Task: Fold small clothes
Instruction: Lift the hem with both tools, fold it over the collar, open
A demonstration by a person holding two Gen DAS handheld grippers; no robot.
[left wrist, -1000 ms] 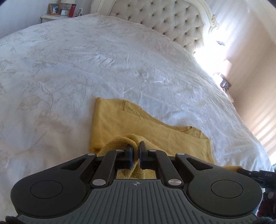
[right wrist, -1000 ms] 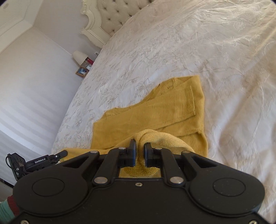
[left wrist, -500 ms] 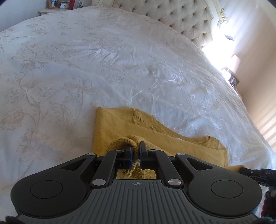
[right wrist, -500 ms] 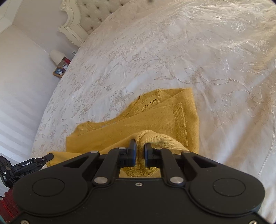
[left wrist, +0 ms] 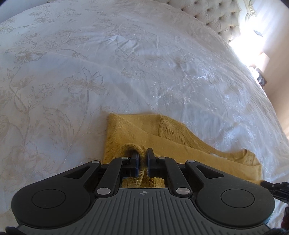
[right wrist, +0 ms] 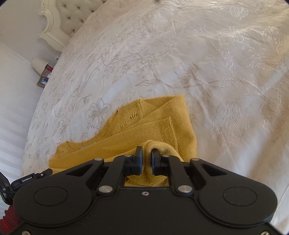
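Left gripper (left wrist: 142,157) jaws easing apart around yellow knit (left wrist: 189,150); right gripper (right wrist: 146,156) pinching it; hem hidden.

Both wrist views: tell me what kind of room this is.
Most likely a bedroom. A wide bed with a floral embroidered white bedspread fills both views, a tufted headboard stands at its far end, and a bedside table with a framed photo sits beside it.

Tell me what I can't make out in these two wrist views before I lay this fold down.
- Near part of the yellow sweater: hidden under the left gripper body, whose jaws are opening with fabric between them; likewise under the right gripper in its view.
- Nightstand items: too small, right wrist view.
- Room beside the headboard: washed out by glare, left wrist view.
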